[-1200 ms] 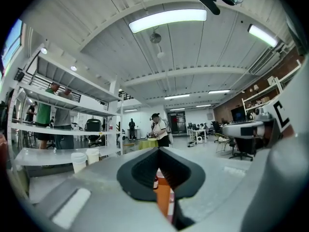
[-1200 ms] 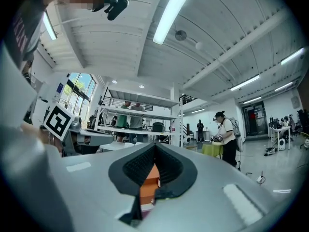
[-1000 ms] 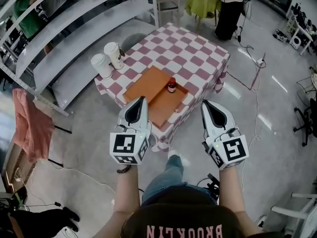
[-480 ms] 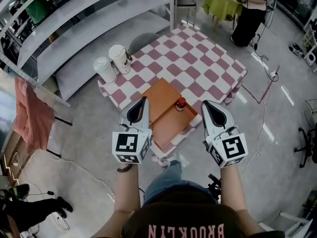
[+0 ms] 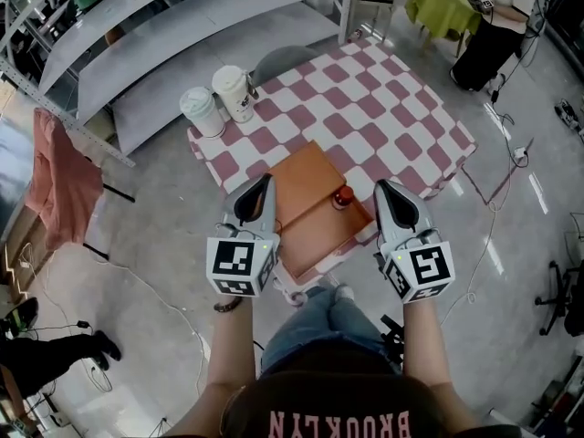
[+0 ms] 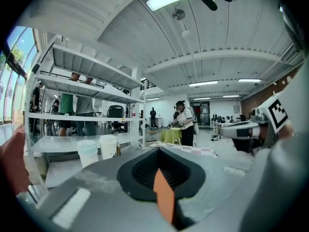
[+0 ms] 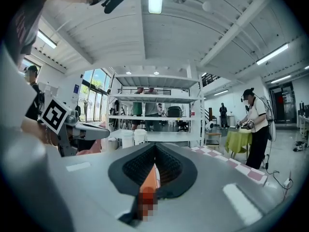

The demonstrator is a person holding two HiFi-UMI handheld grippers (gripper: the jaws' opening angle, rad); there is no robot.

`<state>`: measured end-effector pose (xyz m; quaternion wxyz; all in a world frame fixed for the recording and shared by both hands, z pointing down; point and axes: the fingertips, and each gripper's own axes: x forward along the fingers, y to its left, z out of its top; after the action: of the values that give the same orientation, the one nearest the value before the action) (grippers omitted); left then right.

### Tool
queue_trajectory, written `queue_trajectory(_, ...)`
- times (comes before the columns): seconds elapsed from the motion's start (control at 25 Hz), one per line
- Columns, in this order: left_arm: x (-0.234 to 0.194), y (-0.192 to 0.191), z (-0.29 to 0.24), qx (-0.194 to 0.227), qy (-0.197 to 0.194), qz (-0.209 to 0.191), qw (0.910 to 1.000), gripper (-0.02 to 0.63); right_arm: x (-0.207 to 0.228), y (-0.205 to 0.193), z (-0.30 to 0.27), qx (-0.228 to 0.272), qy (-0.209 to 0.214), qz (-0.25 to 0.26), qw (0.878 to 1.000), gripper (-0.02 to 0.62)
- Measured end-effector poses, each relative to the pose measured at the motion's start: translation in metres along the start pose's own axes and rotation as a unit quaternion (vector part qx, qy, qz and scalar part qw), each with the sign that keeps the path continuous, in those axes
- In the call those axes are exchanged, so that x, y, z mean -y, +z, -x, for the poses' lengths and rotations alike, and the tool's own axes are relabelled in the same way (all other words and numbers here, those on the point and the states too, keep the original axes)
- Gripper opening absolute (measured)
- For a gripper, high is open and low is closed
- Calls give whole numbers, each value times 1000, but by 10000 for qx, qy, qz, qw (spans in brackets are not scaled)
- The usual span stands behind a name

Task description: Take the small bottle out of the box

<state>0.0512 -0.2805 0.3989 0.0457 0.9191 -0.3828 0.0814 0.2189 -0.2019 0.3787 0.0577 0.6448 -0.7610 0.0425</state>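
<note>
A small dark bottle with a red cap point(image 5: 343, 196) stands in the flat orange box point(image 5: 306, 185), near its right side, on the pink-and-white checked table point(image 5: 383, 117). Both grippers hang side by side over the table's near corner, pointing at the box. My left gripper point(image 5: 263, 182) is at the box's left edge, its jaws shut and holding nothing. My right gripper point(image 5: 384, 188) is just right of the bottle and apart from it, also shut and holding nothing. In the gripper views, the left gripper point(image 6: 159, 151) and the right gripper point(image 7: 154, 149) show only an orange sliver of box below the closed pads.
Two lidded paper cups point(image 5: 203, 112) point(image 5: 235, 92) stand at the table's far left corner. A grey metal shelving rack point(image 5: 164, 26) runs behind the table. A person stands by a green-covered table point(image 5: 443, 3) at the far right. A pink cloth point(image 5: 59, 176) hangs at left. Cables lie on the floor.
The table and box have come nearer in the head view. Both grippers now reach over the near corner and flank the box. Their jaws stay shut.
</note>
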Motion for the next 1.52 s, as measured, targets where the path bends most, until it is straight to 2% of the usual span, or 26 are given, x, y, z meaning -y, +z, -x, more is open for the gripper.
queue_trajectory(0.24,-10,-6,6,-50,460,56,9989,-1,5,-3,-16,-82,377,53,9992,8)
queue_trajectory(0.28,-11,-6,8,-58,532,78,9985,-2,5,-4,-19,-113,465,79,9988,39)
queue_trajectory(0.44,-14,-8,10,-77,766,170,9969,-2,6,-5,-30,-144,710,112,9973,85)
queue_trajectory(0.56,-16,-11,10,-92,848,232,9961,-2,6,-8,-37,-159,835,24,9964,140)
queue_trajectory(0.96,-22,-33,7,-249,1001,244,9944,-2,-5,-40,-52,-458,1272,-28,9908,227)
queue_trajectory(1.24,-18,-61,4,-419,1018,374,9932,-2,-12,-92,-60,-978,1411,-5,9852,241)
queue_trajectory(1.52,-13,-94,7,-669,1035,490,9912,0,-16,-141,-64,-1482,1448,-90,9783,218)
